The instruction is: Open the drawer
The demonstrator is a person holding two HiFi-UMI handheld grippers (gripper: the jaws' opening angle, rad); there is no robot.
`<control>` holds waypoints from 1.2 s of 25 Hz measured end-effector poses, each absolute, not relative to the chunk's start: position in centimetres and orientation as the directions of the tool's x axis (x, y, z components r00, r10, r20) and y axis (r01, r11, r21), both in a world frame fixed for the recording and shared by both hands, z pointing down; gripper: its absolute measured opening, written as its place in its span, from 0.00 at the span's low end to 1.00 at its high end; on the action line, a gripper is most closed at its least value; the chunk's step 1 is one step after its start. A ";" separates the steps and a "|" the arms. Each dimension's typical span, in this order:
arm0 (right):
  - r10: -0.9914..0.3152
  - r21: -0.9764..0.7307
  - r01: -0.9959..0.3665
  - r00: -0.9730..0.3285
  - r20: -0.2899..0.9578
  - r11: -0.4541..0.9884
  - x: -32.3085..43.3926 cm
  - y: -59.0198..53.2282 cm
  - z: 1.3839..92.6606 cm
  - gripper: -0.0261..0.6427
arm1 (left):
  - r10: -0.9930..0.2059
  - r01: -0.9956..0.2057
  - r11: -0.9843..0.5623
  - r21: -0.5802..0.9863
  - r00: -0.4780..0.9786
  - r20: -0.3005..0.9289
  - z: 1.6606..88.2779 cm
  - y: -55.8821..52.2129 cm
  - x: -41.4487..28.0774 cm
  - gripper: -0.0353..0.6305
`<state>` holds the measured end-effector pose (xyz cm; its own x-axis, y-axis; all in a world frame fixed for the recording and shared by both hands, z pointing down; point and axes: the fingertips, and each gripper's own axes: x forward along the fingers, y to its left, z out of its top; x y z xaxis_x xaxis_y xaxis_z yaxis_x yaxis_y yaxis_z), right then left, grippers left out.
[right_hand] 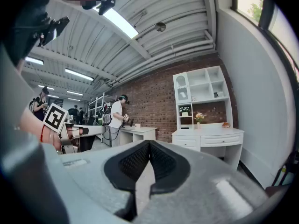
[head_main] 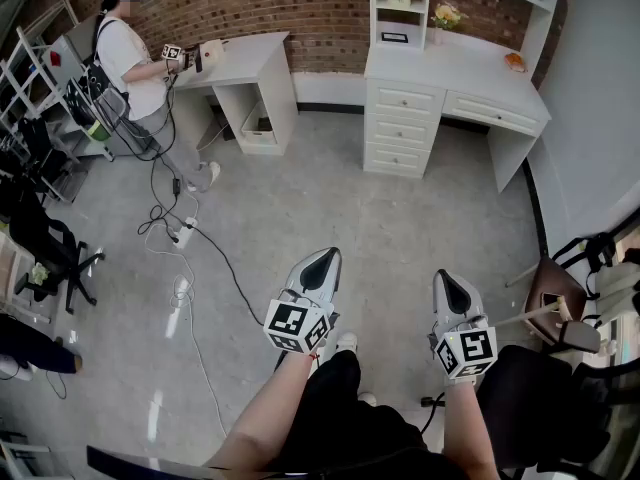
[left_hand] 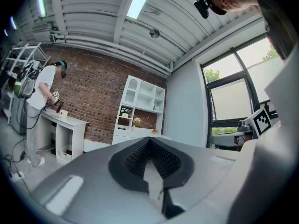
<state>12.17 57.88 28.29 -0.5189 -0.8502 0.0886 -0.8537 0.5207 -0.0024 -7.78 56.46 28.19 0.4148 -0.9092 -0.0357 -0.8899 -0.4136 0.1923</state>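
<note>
The white desk [head_main: 455,68] stands against the brick wall at the far right, with a stack of shut drawers [head_main: 402,128] under its left end and a wide shut drawer [head_main: 495,114] beside them. My left gripper [head_main: 322,266] and right gripper [head_main: 450,290] are held level over my lap, far from the desk, both shut on nothing. In the left gripper view the left gripper [left_hand: 150,141] has its jaws closed, with the desk [left_hand: 133,133] small in the distance. In the right gripper view the right gripper [right_hand: 149,146] also has closed jaws, and the desk [right_hand: 208,136] shows beyond them.
Another person [head_main: 135,58] works at a white table [head_main: 248,63] at the back left. Cables [head_main: 185,253] trail over the grey floor. A dark office chair [head_main: 45,243] stands at the left, a brown chair [head_main: 555,290] at the right.
</note>
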 end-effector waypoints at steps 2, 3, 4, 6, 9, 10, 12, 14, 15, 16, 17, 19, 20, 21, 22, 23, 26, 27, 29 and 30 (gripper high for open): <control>-0.849 -0.001 -0.853 -0.519 0.095 0.521 11.9 56.1 28.4 0.04 | -0.910 -0.890 -0.412 0.195 0.414 -0.032 28.3 54.6 -8.1 0.06; -0.849 0.000 -0.853 -0.520 0.097 0.522 11.8 55.2 28.4 0.04 | -0.910 -0.890 -0.412 0.196 0.414 -0.031 28.3 53.7 -8.2 0.06; -0.848 -0.001 -0.852 -0.521 0.100 0.523 11.6 54.4 28.5 0.04 | -0.910 -0.890 -0.411 0.197 0.414 -0.030 28.4 52.8 -8.3 0.06; -0.847 -0.003 -0.852 -0.522 0.106 0.524 11.5 52.7 28.9 0.04 | -0.909 -0.889 -0.412 0.198 0.415 -0.029 28.6 51.1 -8.4 0.06; -0.848 -0.005 -0.854 -0.516 0.117 0.520 11.3 50.4 29.7 0.04 | -0.907 -0.886 -0.417 0.201 0.421 -0.022 29.3 48.7 -8.4 0.06; -0.849 -0.004 -0.855 -0.515 0.121 0.518 11.2 49.6 29.9 0.04 | -0.906 -0.885 -0.418 0.203 0.424 -0.019 29.5 47.9 -8.5 0.06; -0.850 -0.003 -0.857 -0.511 0.130 0.515 10.9 48.2 30.2 0.04 | -0.904 -0.884 -0.420 0.205 0.427 -0.013 29.8 46.4 -8.7 0.06; -0.851 -0.004 -0.860 -0.506 0.139 0.511 10.8 47.0 30.7 0.04 | -0.902 -0.882 -0.423 0.207 0.431 -0.007 30.1 45.0 -8.8 0.06; -0.852 -0.006 -0.861 -0.504 0.142 0.508 10.7 46.4 30.8 0.04 | -0.901 -0.881 -0.425 0.208 0.433 -0.005 30.2 44.4 -8.9 0.06; -0.852 -0.008 -0.862 -0.503 0.144 0.508 10.6 45.8 30.9 0.04 | -0.900 -0.880 -0.427 0.209 0.436 -0.003 30.2 43.7 -9.1 0.06; -0.851 -0.011 -0.861 -0.505 0.144 0.508 10.4 45.3 31.0 0.04 | -0.898 -0.878 -0.430 0.209 0.439 -0.001 30.3 43.0 -9.3 0.06; -0.850 -0.017 -0.860 -0.506 0.149 0.509 9.9 44.2 31.2 0.04 | -0.896 -0.877 -0.433 0.210 0.443 0.004 30.4 41.7 -9.7 0.06; -0.851 -0.021 -0.862 -0.503 0.153 0.506 9.7 43.7 31.3 0.04 | -0.895 -0.876 -0.434 0.210 0.445 0.005 30.4 41.0 -9.9 0.06; -0.853 -0.026 -0.866 -0.498 0.155 0.500 9.6 43.1 31.4 0.04 | -0.894 -0.875 -0.436 0.210 0.448 0.006 30.4 40.3 -10.0 0.06; -0.858 -0.031 -0.870 -0.491 0.154 0.492 9.6 42.5 31.5 0.04 | -0.892 -0.873 -0.440 0.209 0.451 0.006 30.4 39.7 -10.1 0.06; -0.862 -0.038 -0.874 -0.484 0.151 0.484 9.6 41.9 31.6 0.04 | -0.890 -0.871 -0.445 0.208 0.456 0.006 30.5 39.0 -10.1 0.06; -0.873 -0.062 -0.884 -0.468 0.138 0.464 9.6 40.4 31.9 0.04 | -0.883 -0.864 -0.459 0.204 0.470 0.005 30.8 37.5 -10.3 0.06; -0.874 -0.070 -0.885 -0.466 0.138 0.460 9.5 40.0 32.0 0.04 | -0.880 -0.863 -0.464 0.202 0.474 0.005 30.9 37.0 -10.3 0.06; -0.872 -0.088 -0.885 -0.466 0.150 0.458 9.4 39.4 32.5 0.04 | -0.877 -0.860 -0.469 0.200 0.480 0.009 31.1 36.2 -10.4 0.06; -0.867 -0.095 -0.883 -0.470 0.164 0.460 9.2 39.3 32.8 0.04 | -0.876 -0.859 -0.469 0.202 0.482 0.012 31.2 35.9 -10.4 0.06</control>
<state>9.22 39.28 32.82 -0.4701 -0.8673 0.1638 -0.8826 0.4605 -0.0946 -10.42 35.91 31.22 0.4815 -0.8764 0.0120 -0.8595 -0.4695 0.2022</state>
